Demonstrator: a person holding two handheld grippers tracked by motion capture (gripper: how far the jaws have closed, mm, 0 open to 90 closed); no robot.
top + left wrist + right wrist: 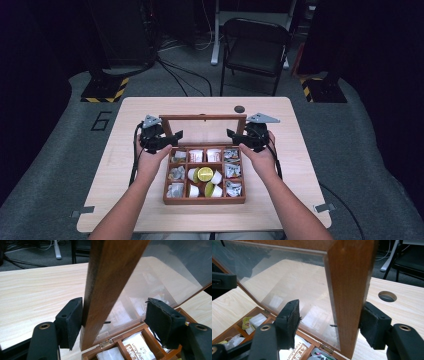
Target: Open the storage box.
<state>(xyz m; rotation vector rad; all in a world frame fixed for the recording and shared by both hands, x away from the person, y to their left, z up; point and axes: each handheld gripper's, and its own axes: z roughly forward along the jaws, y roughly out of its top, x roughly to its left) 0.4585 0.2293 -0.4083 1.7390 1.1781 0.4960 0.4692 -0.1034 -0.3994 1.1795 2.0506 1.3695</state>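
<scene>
A wooden compartment box [204, 200] sits at the table's middle, its glass-paned lid [202, 117] standing upright at the back. My left gripper [172, 139] straddles the lid's left frame post [110, 277]. In the left gripper view [113, 315] one pad [71, 320] rests against the post's outer side and the other hangs apart in front of the glass. My right gripper [234, 136] straddles the right post [349, 290] the same way. In the right gripper view [331, 316] the outer pad [373, 326] touches the wood and the inner one stands off the pane. Both are open.
The box holds several tea bags, white pods and yellow-green pods [205, 173]. A small round hole [239, 108] lies in the tabletop behind the lid's right corner. A folding chair [255, 45] stands beyond the table's far edge, with cables on the floor.
</scene>
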